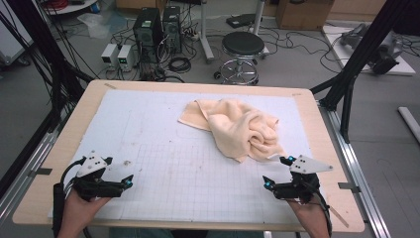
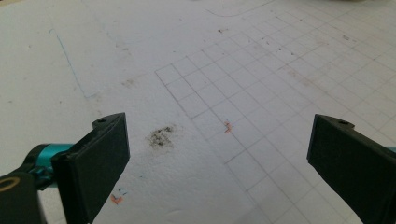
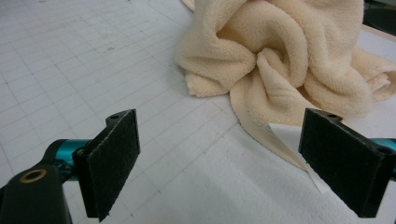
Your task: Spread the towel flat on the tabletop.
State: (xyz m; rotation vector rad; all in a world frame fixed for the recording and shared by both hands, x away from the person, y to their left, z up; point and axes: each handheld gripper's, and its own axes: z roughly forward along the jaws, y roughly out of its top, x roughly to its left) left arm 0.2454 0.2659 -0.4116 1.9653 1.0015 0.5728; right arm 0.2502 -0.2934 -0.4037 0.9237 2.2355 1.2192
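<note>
A crumpled cream terry-cloth towel lies on the white gridded mat covering the wooden desk, toward its far right. The right tool sits just beside the towel's near edge, jaws spread and empty. The left tool rests well apart over the bare mat, jaws likewise spread.

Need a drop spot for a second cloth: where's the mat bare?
Bare: the white gridded mat left of the crumpled cream terry towel, and the near strip between the left claw and right claw. Crowded: far right, under the towel.
</note>
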